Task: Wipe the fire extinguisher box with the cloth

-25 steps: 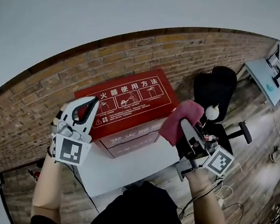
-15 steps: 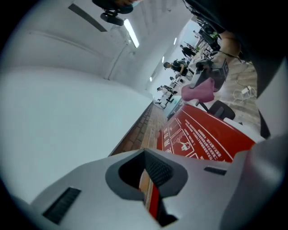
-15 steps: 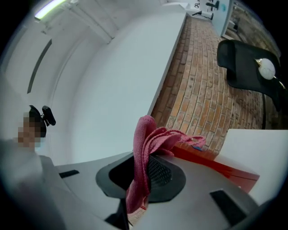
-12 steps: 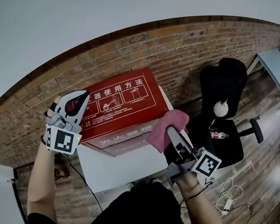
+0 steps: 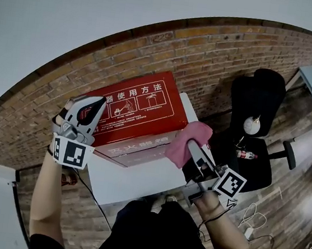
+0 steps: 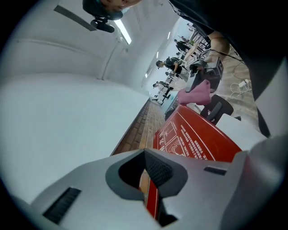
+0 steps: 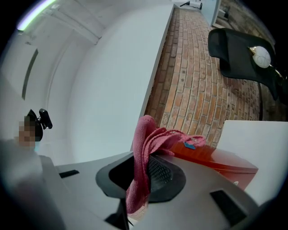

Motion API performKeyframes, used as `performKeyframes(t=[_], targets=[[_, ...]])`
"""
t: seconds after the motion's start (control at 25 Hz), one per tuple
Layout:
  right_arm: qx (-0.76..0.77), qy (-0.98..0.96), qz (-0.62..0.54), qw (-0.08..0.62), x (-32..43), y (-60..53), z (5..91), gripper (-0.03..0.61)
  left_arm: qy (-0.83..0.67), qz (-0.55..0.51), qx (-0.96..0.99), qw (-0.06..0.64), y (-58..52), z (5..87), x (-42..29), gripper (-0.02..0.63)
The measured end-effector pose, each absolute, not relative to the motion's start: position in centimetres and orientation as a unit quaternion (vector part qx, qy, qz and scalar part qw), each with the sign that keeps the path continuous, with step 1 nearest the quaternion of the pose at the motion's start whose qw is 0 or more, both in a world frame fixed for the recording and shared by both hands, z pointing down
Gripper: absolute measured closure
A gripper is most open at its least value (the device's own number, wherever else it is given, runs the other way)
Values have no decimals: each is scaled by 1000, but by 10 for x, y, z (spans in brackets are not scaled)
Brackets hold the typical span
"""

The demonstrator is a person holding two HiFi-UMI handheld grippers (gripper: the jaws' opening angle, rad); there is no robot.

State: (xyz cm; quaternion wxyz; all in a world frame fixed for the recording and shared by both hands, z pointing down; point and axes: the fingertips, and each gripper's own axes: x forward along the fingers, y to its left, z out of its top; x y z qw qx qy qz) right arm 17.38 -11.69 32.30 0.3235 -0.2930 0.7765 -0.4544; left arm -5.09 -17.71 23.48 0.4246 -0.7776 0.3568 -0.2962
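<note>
The cloth [image 7: 148,134], a soft pink rag, is pinched in the right gripper [image 7: 143,173]: its jaws are pressed together on a fold, with a tail hanging back behind the pads and the bunched bulk, blue tag included, spilling out past the fingertips. That free bunch lies at the near right corner of the fire extinguisher box [image 5: 140,113], just beyond and below the right fingertips; whether it already rests on the red surface I cannot tell. Being limp and light, the cloth will likely drag and fold under any stroke, so the present hold near its middle looks sensible, leaving enough loose fabric ahead of the tips to press flat. The box looks stiff, smooth and probably slick under the rag (its lid printed with white instruction panels), and it may slide on the white table [image 5: 138,178] if pushed hard. It is closed, so what it holds stays hidden. The left gripper [image 6: 146,170] has its jaws closed on nothing, with the box's far left end just ahead of its fingertips, well placed to steady it. Beyond both sets of fingertips runs the brick wall [image 5: 221,50]; off past the right gripper stands a black chair [image 5: 258,100] with a small bottle [image 5: 244,155] on its seat.
</note>
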Motion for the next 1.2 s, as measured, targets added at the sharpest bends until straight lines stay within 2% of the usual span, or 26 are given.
performKeyframes(t=[0.24, 0.76, 1.0, 1.2], targets=[[-318, 760, -455, 338, 168, -105, 330, 509, 309, -295, -776, 464, -175, 242, -42, 598], [-431, 706, -410, 384, 135, -76, 326, 509, 189, -217, -810, 512, -159, 237, -44, 598], [-461, 668, -414, 411, 132, -70, 332, 509, 151, -239, -789, 546, -161, 254, -36, 598], [-458, 654, -428, 423, 129, -76, 341, 509, 142, -258, -784, 547, -163, 262, -29, 598]])
